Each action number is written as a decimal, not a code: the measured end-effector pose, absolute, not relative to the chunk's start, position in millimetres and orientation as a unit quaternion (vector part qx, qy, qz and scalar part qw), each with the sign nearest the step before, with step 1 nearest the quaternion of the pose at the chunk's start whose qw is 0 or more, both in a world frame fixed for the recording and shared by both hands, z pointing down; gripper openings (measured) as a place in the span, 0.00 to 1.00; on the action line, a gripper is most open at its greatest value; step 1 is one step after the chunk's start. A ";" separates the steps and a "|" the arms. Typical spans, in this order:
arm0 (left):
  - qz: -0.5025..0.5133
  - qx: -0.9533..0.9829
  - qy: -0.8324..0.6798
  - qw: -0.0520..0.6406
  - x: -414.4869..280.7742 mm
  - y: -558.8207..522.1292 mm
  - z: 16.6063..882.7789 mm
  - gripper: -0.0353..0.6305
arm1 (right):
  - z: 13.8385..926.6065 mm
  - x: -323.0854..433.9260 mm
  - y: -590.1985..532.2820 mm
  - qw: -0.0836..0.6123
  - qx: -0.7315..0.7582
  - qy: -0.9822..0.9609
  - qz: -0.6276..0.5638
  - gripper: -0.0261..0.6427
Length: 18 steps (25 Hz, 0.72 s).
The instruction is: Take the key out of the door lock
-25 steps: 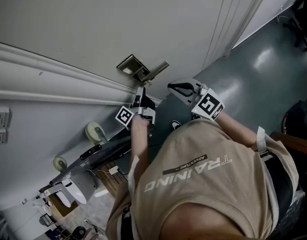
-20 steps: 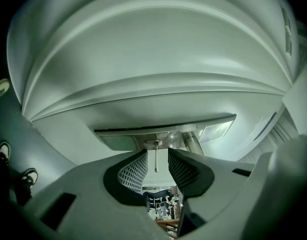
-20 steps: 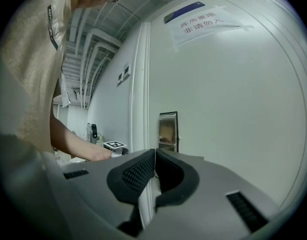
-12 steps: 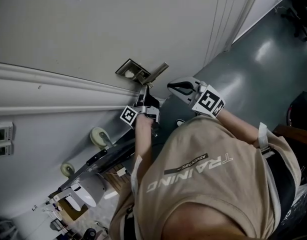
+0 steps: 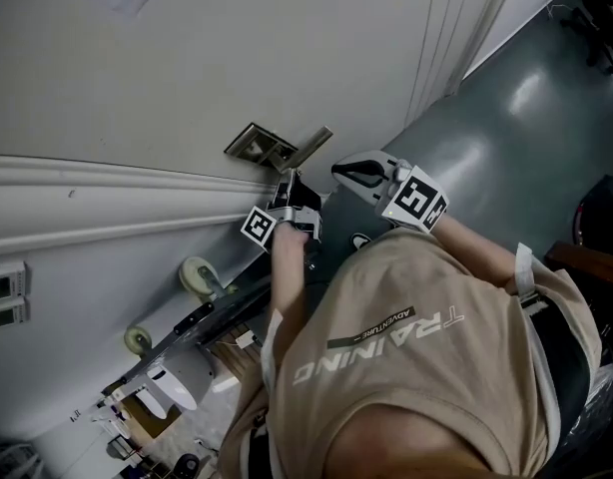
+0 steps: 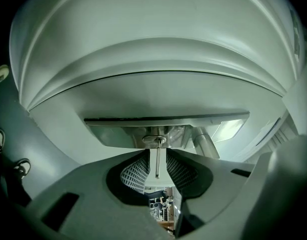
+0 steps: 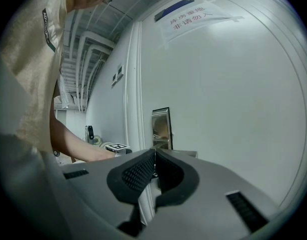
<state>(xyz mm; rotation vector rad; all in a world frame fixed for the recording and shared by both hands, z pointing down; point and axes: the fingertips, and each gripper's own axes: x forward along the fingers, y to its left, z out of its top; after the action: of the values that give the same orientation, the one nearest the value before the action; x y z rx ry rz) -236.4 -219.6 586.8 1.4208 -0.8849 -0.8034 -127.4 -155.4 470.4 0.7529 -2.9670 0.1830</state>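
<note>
While the key (image 6: pixel 157 162) sits in the door lock (image 6: pixel 154 140), left gripper (image 6: pixel 157 155) jaws stand apart, straddling its blade with a slight gap each side. Right gripper (image 7: pixel 154 154) jaws are pressed together, empty, near the door (image 7: pixel 233 94).

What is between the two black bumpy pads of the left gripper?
The thin silver metal key, sticking out of the shiny door lock. The left gripper view shows it, with a small gap to each pad.
</note>
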 end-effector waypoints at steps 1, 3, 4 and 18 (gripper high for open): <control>-0.349 0.610 -0.382 0.600 -235.6 -221.2 587.6 0.20 | 471.1 -126.5 -154.8 0.038 0.244 -0.967 0.061 0.06; -0.355 0.603 -0.385 0.603 -234.1 -224.9 589.0 0.17 | 473.1 -125.2 -152.6 0.038 0.242 -0.967 0.066 0.06; -0.356 0.601 -0.387 0.602 -233.6 -226.3 588.8 0.14 | 474.6 -124.9 -151.3 0.038 0.241 -0.967 0.069 0.06; -0.375 0.591 -0.403 0.589 -233.9 -225.7 586.6 0.09 | 468.8 -134.8 -158.5 0.043 0.185 -0.980 0.064 0.06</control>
<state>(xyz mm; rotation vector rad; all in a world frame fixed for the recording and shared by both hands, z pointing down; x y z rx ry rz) -233.9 -225.7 586.6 1.3772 -0.9377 -0.8735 -134.8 -158.5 468.8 0.5665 -2.9971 0.1968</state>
